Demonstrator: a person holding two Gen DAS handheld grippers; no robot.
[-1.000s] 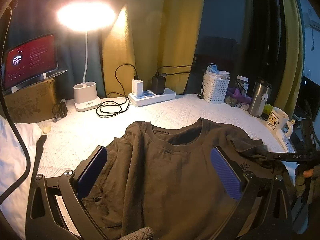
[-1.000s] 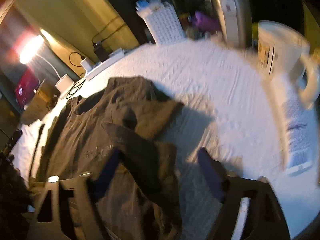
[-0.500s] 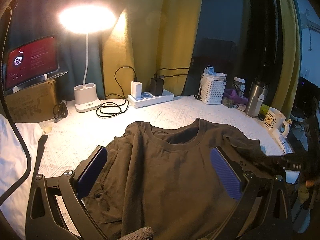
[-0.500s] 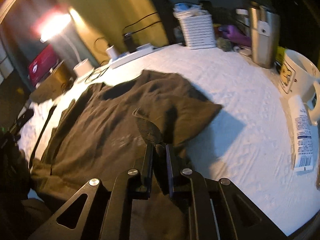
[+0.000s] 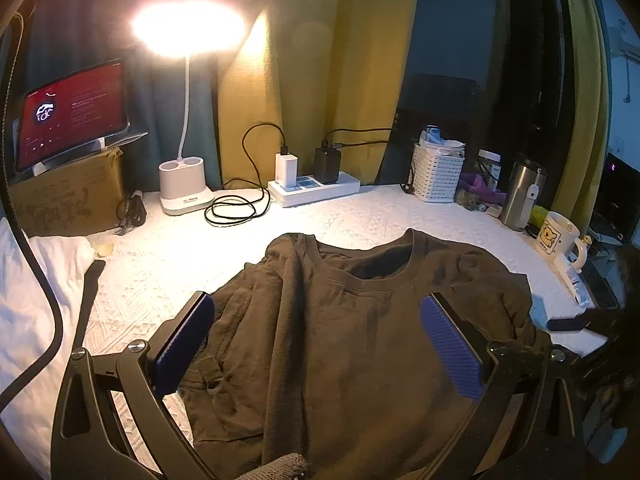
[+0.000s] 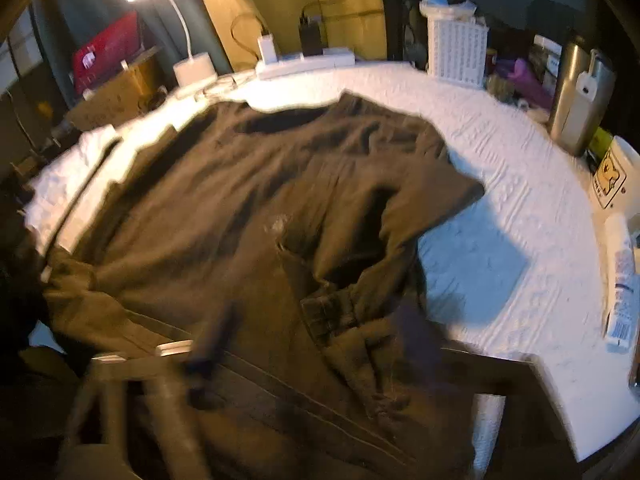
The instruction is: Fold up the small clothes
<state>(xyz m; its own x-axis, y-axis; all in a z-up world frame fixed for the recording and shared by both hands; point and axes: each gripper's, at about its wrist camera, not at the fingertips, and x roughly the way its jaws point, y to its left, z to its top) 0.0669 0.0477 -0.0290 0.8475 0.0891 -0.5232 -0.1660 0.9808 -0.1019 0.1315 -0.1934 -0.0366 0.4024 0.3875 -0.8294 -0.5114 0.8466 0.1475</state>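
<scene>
On tablecloth: shirt collar toward lamp; left gripper wide (right gripper blurred, unclear).

Matt brown cloth shirt; white textured table cover; brushed-metal tumbler; glossy mug; ribbed blue pads.

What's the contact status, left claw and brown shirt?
Cannot tell. Left wrist view: the open left claw straddles the brown shirt, overlapping the cloth, but no gap or dent shows. Right wrist view is blurred.
</scene>
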